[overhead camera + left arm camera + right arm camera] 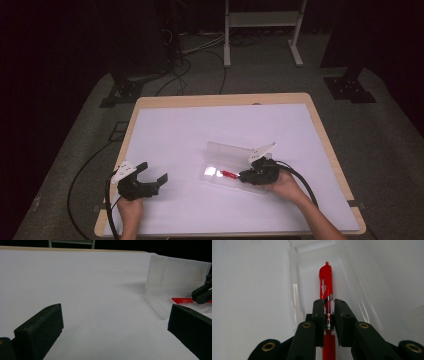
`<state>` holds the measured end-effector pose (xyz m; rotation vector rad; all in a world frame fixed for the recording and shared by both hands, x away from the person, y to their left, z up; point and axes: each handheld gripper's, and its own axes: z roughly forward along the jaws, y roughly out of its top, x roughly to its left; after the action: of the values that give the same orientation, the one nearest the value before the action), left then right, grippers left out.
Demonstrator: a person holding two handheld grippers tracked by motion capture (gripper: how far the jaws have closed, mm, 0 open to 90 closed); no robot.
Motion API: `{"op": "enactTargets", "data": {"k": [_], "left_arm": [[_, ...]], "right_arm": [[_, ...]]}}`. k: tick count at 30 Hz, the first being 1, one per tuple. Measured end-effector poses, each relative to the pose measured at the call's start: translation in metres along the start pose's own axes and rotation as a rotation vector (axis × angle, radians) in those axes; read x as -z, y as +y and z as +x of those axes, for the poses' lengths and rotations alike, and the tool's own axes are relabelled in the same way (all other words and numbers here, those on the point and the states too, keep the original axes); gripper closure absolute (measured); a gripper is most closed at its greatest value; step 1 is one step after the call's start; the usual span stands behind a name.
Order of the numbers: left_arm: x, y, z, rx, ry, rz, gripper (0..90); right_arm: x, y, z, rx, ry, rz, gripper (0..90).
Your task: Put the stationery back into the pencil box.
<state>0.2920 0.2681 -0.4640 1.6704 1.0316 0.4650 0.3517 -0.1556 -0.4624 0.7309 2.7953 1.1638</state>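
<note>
High view: right gripper (243,176) at lower centre-right of frame, clamped on red pen (229,174), pen tip end reaching left over the base of clear plastic case (227,150); case open, lid standing up along its far edge, sitting on white table (200,125) right of centre. Left gripper (154,172) at lower left, well apart from case, jaws spread wide, nothing between them, parked on the table surface. Left gripper view: both black jaws at bottom corners of frame, wide gap, bare white table between; case at upper right with lid upright (175,272), red pen (182,300) low over the case base at right edge, right gripper's jaw tips (201,293) just behind it. Right gripper view: jaws nearly closed, pads pinching red pen (327,305) around mid-barrel, pen running straight up frame centre, clip end at top; pen lined up lengthwise inside the clear case trough (297,285), case walls either side. Cannot tell whether pen already rests on case floor or hangs just above it. Judged status: pen picked and positioned in or over case, aligned with its long axis. Left to do, by the look of it: set down, release, pull right gripper clear, then likely close the lid, idle left gripper free to help there.
</note>
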Motion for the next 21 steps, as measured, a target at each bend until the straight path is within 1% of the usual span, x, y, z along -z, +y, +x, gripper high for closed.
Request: {"op": "enactTargets", "data": {"k": [6, 8, 10, 12, 15, 17, 18, 21], "left_arm": [[0.000, 0.000, 0.000, 0.001, 0.000, 0.000, 0.0], [0.000, 0.000, 0.000, 0.002, 0.001, 0.000, 0.0], [0.000, 0.000, 0.000, 0.004, 0.002, 0.000, 0.0], [0.000, 0.000, 0.000, 0.002, 0.000, 0.000, 0.0], [0.000, 0.000, 0.000, 0.000, -0.001, 0.000, 0.0], [0.000, 0.000, 0.000, 0.001, 0.000, -0.001, 0.0], [0.000, 0.000, 0.000, 0.001, 0.000, 0.000, 0.0], [0.000, 0.000, 0.000, 0.000, -0.001, -0.001, 0.0]], "right_arm": [[0.004, 0.001, 0.000, 0.001, 0.007, -0.015, 72.6], [0.006, 0.001, 0.002, 0.009, -0.003, -0.014, 70.9], [0.008, 0.002, 0.003, 0.014, -0.001, -0.021, 69.0], [0.011, 0.003, 0.004, 0.018, -0.011, -0.023, 67.9], [0.015, 0.003, 0.005, 0.015, -0.014, -0.034, 66.3], [0.018, 0.003, 0.006, 0.020, -0.013, -0.038, 63.9], [0.019, 0.003, 0.007, 0.017, -0.017, -0.042, 61.2], [0.025, 0.002, 0.007, 0.010, -0.017, -0.055, 58.8]]}}
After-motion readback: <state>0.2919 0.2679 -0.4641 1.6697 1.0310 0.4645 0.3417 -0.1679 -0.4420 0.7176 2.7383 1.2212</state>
